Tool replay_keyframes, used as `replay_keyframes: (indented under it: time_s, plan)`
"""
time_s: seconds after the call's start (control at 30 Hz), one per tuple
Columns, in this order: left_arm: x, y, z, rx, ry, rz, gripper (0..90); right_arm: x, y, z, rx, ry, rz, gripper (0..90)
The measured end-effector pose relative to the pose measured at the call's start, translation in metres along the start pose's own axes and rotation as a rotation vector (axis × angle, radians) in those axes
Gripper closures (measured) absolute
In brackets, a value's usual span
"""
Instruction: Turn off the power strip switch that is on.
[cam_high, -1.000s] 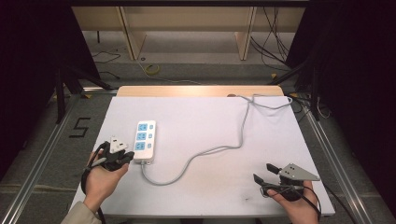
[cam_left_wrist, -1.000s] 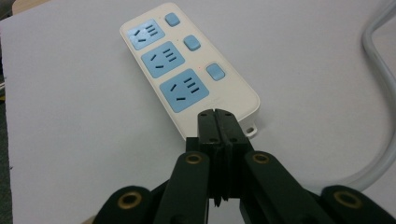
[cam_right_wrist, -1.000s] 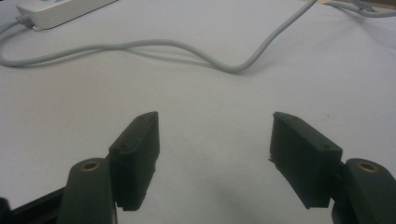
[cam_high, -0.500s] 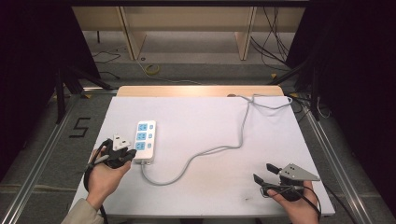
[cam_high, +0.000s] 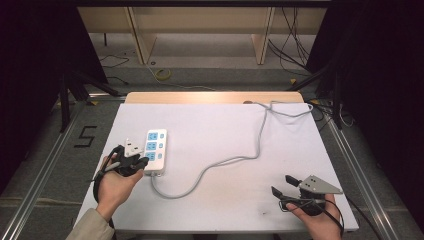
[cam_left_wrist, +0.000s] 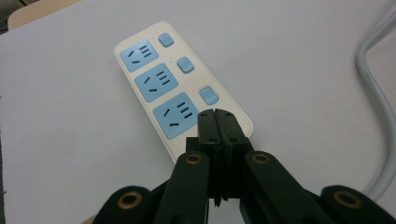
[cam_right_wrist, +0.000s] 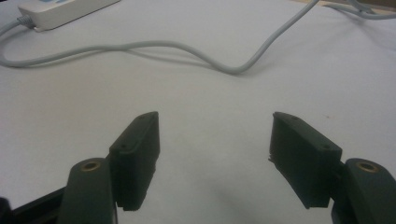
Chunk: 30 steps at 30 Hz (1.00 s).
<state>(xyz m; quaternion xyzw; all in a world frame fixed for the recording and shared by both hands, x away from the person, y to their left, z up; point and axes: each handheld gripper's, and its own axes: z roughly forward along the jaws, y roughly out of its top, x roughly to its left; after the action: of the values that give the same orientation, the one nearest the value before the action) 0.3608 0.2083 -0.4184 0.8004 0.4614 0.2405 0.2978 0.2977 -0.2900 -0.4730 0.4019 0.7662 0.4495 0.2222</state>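
Wooden shelf frame (cam_high: 200, 30) behind table; floor mark (cam_high: 86, 136) at left.

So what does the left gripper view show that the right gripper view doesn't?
Left gripper view: the power strip's top face, with three blue sockets, three blue switches beside them, and the left gripper with its fingers pressed together over the strip's near end.

Right gripper view: the right gripper with fingers wide apart and nothing between them, and the cable's long curve across the table.

Both: the white table, the strip and part of its grey cable.
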Motion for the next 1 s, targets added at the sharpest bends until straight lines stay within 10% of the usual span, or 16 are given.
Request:
replay_keyframes:
  time_s: [1.0]
  plan:
    - [-0.001,0.015,0.015,0.021,-0.013,-0.012,89.3,0.0,0.0,0.0,0.001,0.001,0.001,33.7]
